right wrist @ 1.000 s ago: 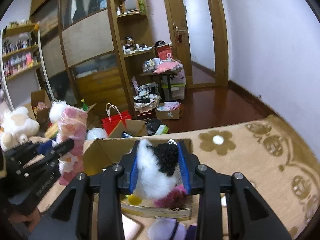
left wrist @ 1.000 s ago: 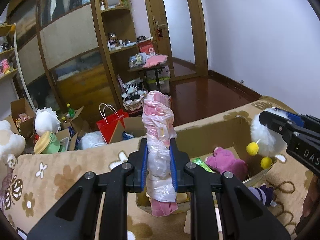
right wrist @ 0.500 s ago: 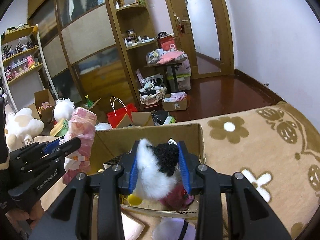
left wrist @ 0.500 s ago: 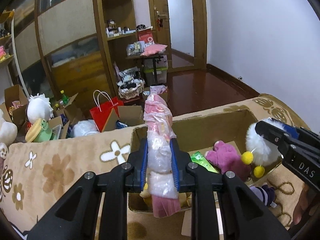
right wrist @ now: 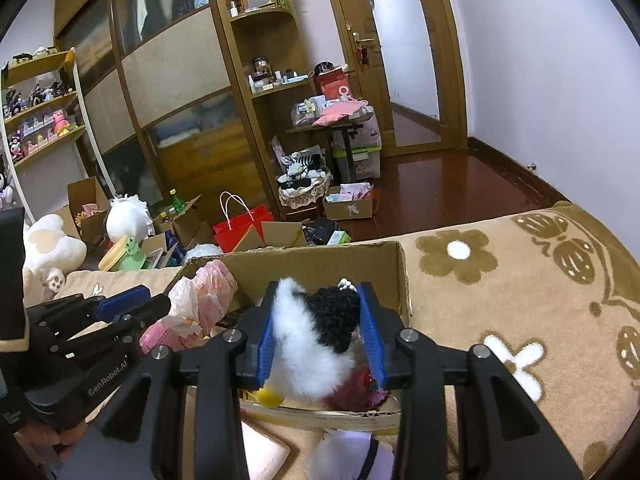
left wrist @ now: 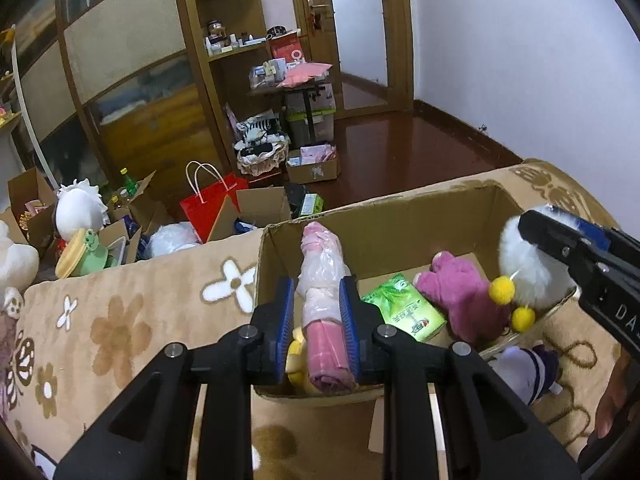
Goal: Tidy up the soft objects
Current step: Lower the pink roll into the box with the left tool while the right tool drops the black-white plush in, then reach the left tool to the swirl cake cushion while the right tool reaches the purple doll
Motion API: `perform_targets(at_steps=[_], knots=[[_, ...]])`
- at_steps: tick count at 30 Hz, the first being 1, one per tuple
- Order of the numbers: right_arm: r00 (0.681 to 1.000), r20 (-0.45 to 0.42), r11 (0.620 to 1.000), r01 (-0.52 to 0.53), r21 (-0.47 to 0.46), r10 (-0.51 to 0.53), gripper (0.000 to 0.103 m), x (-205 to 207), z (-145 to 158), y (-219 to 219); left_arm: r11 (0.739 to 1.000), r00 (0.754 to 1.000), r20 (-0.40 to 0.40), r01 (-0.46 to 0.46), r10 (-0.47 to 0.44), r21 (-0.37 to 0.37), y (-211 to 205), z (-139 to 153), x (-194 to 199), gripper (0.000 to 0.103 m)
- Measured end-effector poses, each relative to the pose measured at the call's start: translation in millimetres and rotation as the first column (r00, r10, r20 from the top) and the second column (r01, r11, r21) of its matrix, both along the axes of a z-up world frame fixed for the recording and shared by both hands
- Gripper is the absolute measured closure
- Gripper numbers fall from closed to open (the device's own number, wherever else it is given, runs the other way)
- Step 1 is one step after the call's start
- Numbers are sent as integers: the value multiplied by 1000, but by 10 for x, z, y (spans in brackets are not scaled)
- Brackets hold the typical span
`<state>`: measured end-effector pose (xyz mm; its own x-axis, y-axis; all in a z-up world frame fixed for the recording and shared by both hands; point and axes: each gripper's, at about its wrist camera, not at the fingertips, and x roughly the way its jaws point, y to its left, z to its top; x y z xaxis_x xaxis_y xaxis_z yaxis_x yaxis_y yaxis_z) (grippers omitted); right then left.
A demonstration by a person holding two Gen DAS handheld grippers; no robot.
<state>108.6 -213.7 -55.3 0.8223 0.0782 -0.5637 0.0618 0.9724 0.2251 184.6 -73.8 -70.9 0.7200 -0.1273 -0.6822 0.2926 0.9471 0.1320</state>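
My left gripper (left wrist: 319,320) is shut on a pink roll wrapped in clear plastic (left wrist: 322,280) and holds it upright over the near left part of an open cardboard box (left wrist: 384,224). The roll also shows in the right wrist view (right wrist: 204,300). My right gripper (right wrist: 320,336) is shut on a white and black fluffy toy (right wrist: 316,336) over the box's right side; the toy (left wrist: 528,268) has yellow pompoms. In the box lie a purple plush (left wrist: 456,292) and a green packet (left wrist: 404,312).
The box sits on a beige flowered blanket (left wrist: 120,320). A white and purple plush (left wrist: 524,368) lies on the blanket by the box's near right corner. Beyond the bed edge the floor holds a red bag (left wrist: 208,208), boxes and plush toys.
Both grippers have moved forward and down toward the box with their toys held. The pink roll now hangs lower, its bottom inside the box.
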Motion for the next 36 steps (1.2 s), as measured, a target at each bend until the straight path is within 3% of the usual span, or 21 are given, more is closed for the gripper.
perform_targets(at_steps=[8, 15, 20, 24, 27, 32, 36], knots=[[1000, -10, 1000, 18, 14, -18, 58, -37, 4, -24, 1000, 1000, -14, -14, 15, 22, 21, 18, -36, 75], [999, 12, 1000, 30, -10, -30, 44, -131, 141, -34, 999, 1000, -12, -27, 28, 24, 67, 106, -77, 71], [999, 18, 999, 48, -3, -47, 32, -226, 236, -75, 999, 999, 12, -38, 37, 23, 102, 212, -149, 54], [998, 12, 998, 62, 21, -62, 14, -332, 286, -122, 999, 998, 17, -54, 54, 1, 178, 313, -233, 45], [998, 12, 997, 68, 37, -69, 0, -428, 334, -158, 998, 998, 25, -64, 65, -24, 234, 395, -308, 31], [998, 4, 998, 66, 13, -66, 0, -558, 418, -166, 997, 997, 28, -70, 71, -40, 289, 497, -441, 11], [997, -7, 997, 71, 18, -70, 0, -658, 424, -171, 997, 997, 31, -73, 75, -39, 304, 515, -578, 6]])
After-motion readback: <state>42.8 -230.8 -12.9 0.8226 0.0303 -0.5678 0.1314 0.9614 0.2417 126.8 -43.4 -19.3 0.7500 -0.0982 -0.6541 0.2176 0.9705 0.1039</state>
